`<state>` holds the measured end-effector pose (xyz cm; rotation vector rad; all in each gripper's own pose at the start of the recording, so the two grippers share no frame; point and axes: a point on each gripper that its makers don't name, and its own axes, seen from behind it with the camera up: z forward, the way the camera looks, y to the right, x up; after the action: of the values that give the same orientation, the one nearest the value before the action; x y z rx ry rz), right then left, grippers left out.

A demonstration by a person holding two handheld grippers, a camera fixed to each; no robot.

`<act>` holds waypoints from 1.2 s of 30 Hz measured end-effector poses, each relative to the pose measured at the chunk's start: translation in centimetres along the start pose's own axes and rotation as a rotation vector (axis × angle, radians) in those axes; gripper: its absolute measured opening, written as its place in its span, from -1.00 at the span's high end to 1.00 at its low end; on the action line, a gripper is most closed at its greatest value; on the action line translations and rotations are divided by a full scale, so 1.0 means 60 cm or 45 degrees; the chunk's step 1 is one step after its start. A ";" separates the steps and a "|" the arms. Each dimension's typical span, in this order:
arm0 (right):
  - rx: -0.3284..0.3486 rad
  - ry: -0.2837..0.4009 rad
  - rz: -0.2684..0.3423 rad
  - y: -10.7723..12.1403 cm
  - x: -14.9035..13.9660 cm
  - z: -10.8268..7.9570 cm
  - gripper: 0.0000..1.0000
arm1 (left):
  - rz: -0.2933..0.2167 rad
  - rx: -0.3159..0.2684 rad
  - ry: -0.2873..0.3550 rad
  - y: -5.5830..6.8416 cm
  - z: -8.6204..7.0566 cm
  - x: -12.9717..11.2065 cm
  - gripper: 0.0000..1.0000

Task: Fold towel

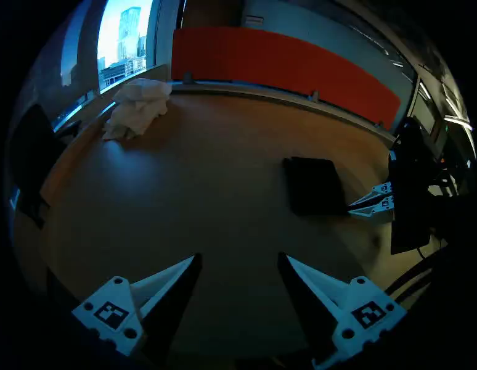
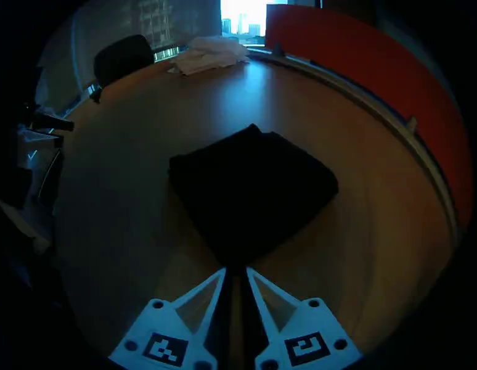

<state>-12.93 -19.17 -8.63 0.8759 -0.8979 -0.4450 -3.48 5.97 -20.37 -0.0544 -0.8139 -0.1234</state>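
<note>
- Dark towel (image 2: 251,185), folded, lies flat at the centre of the wooden surface (image 2: 374,203), one corner pointing down-frame at the right gripper (image 2: 237,271).
- Right jaws: narrow, tips at that corner; whether they pinch cloth cannot be told.
- Left gripper (image 1: 238,259): jaws wide, empty, well apart from the towel at right of centre.
- Judgement: the right gripper is nearer for the next fold.

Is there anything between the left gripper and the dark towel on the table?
Nothing visible. Bare table lies between the left gripper and the dark towel; the right gripper is at the towel's far corner.
</note>
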 end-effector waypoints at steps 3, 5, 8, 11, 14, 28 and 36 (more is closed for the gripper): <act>-0.010 0.015 -0.007 0.001 0.009 -0.003 0.90 | 0.000 -0.003 0.002 0.000 0.000 0.000 -0.81; -0.020 0.028 -0.010 0.003 0.017 -0.007 0.90 | 0.002 -0.004 0.003 -0.001 0.000 0.001 -0.81; -0.039 0.062 -0.017 0.009 0.040 -0.019 0.90 | 0.006 -0.007 0.007 -0.002 0.001 0.003 -0.81; -0.073 0.100 -0.027 0.022 0.072 -0.035 0.90 | 0.009 -0.012 0.014 -0.001 0.001 0.006 -0.81; -0.102 0.147 -0.047 0.036 0.113 -0.053 0.90 | 0.013 -0.019 0.026 0.000 0.000 0.012 -0.81; -0.180 0.361 -0.176 0.079 0.305 -0.168 0.91 | 0.049 -0.063 0.110 0.017 -0.009 0.060 -0.81; -0.234 0.405 -0.178 0.111 0.328 -0.235 0.91 | 0.067 -0.083 0.132 0.020 -0.013 0.074 -0.81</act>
<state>9.74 -21.73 1.84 0.8147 -0.4974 -0.4845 0.27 6.70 -17.65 -0.1295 -0.7044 -0.1022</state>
